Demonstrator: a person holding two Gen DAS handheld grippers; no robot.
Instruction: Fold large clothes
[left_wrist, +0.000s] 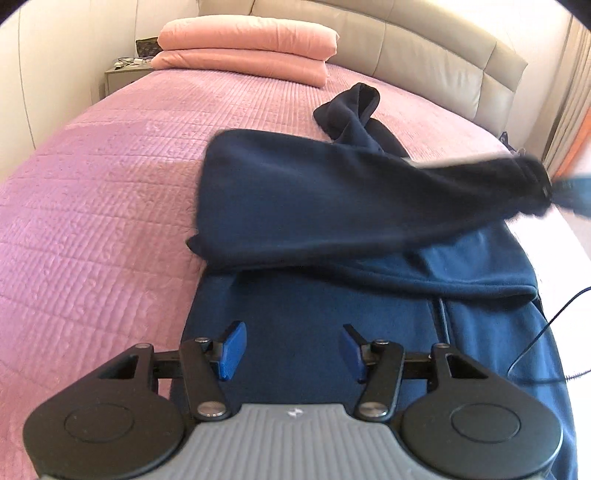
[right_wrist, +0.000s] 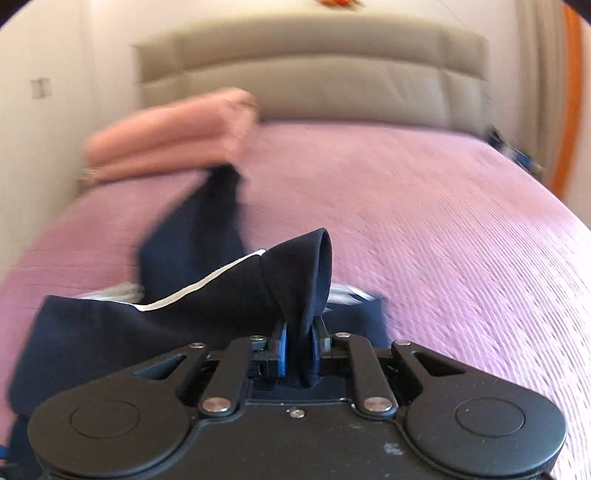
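A large navy fleece garment (left_wrist: 314, 295) lies on the pink quilted bed (left_wrist: 92, 203). My left gripper (left_wrist: 293, 349) is open and empty, hovering over the garment's lower body. My right gripper (right_wrist: 298, 349) is shut on the cuff of a navy sleeve (right_wrist: 295, 273) with a white stripe, holding it lifted above the bed. In the left wrist view that sleeve (left_wrist: 369, 192) stretches across the garment toward the right, with the blurred right gripper (left_wrist: 569, 192) at its end. The other sleeve (left_wrist: 354, 107) lies toward the headboard.
Two folded pink blankets (left_wrist: 251, 48) are stacked at the head of the bed by the beige padded headboard (left_wrist: 424, 48). A bedside table (left_wrist: 122, 75) stands at the far left. A black cable (left_wrist: 535, 339) runs at the right edge.
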